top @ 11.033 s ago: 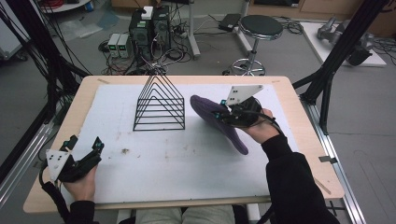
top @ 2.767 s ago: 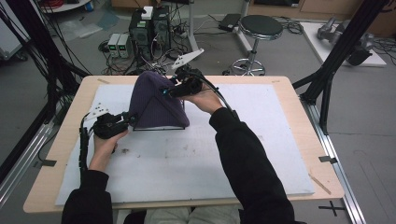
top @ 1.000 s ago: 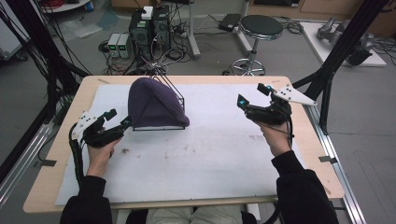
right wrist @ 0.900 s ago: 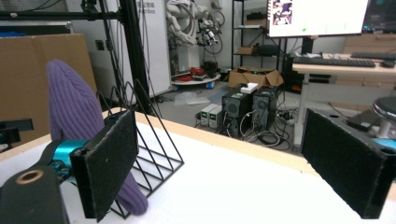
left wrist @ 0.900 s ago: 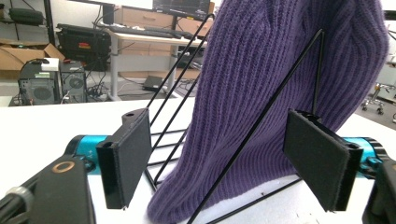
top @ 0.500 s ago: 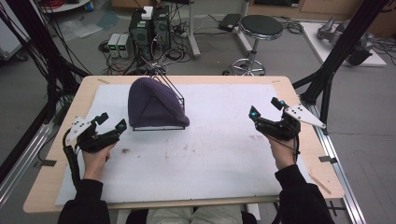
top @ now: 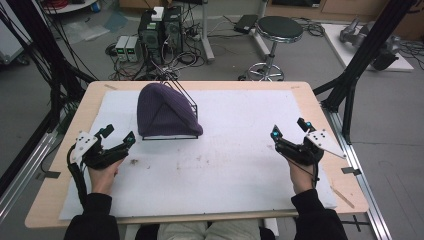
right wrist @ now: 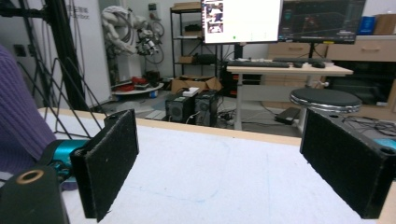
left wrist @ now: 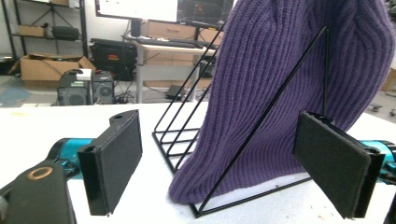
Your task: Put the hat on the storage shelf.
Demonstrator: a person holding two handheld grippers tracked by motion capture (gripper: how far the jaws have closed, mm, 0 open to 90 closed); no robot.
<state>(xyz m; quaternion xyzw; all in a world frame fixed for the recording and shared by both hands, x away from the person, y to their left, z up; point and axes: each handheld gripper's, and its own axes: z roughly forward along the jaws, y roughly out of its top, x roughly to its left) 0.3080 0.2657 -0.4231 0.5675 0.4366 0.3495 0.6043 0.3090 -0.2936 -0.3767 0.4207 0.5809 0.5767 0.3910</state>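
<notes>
A purple knit hat (top: 162, 112) is draped over a black wire triangle rack (top: 188, 98) at the back left of the table. My left gripper (top: 119, 134) rests to the rack's left, pointing at it. Its jaws have just been opening and stand open, with nothing between the pads (left wrist: 116, 156). Just ahead of them in the left gripper view are the hat (left wrist: 280, 70) and the rack (left wrist: 261, 126). My right gripper (top: 289, 128) is open and empty, low over the table's right side. Its pads (right wrist: 109, 163) frame bare mat, and the hat (right wrist: 18, 116) is at the left edge.
A white mat (top: 235, 165) covers the wooden table (top: 47, 200). Black frame posts (top: 350, 95) stand at both table sides. Beyond the far edge are a stool (top: 277, 30) and computer boxes (top: 157, 27) with cables on the floor.
My right gripper has come down and drawn back toward the front right of the table. The left gripper has stayed beside the rack. The hat has stayed on the rack.
</notes>
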